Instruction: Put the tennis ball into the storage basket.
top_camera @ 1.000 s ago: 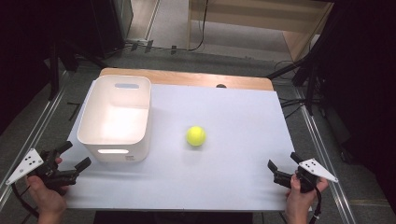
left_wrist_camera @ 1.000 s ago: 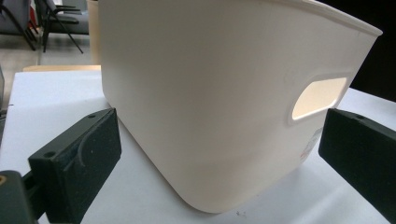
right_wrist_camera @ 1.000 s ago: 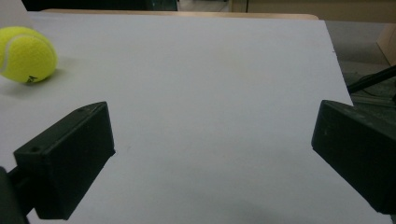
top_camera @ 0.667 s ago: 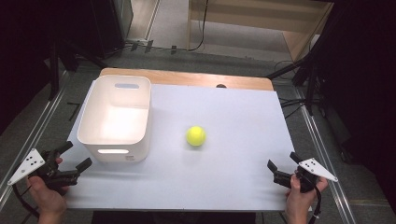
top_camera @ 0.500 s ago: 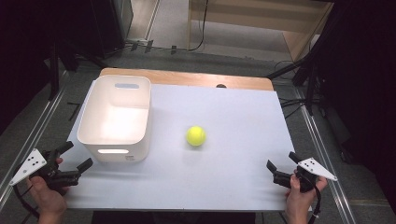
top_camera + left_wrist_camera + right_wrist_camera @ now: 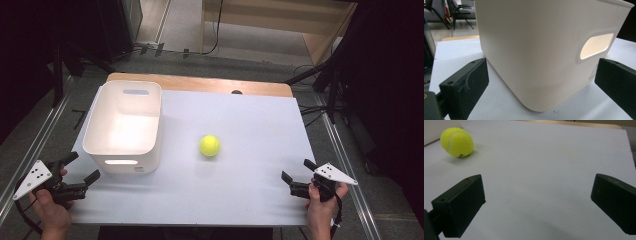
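Note:
A yellow tennis ball (image 6: 210, 145) rests on the white table top (image 6: 240, 120), near its middle. The ball (image 6: 457, 142) lies far up and left of my right gripper's jaws in the right gripper view. A white plastic bin (image 6: 125, 125) with handle cutouts stands empty at the left. My left gripper (image 6: 82, 169) hovers open at the near left corner, just short of the bin's front corner (image 6: 544, 55), nothing between its jaws. Held near the front right edge, my right gripper (image 6: 296, 176) is open and empty, pointing left toward the ball.
A strip of wooden table edge (image 6: 200, 84) runs along the far side. Metal rails (image 6: 345, 165) flank the table left and right. Dark stands and cables (image 6: 320, 85) sit on the floor beyond.
The right gripper has edged slightly left toward the ball. The left gripper, ball and bin have stayed in place.

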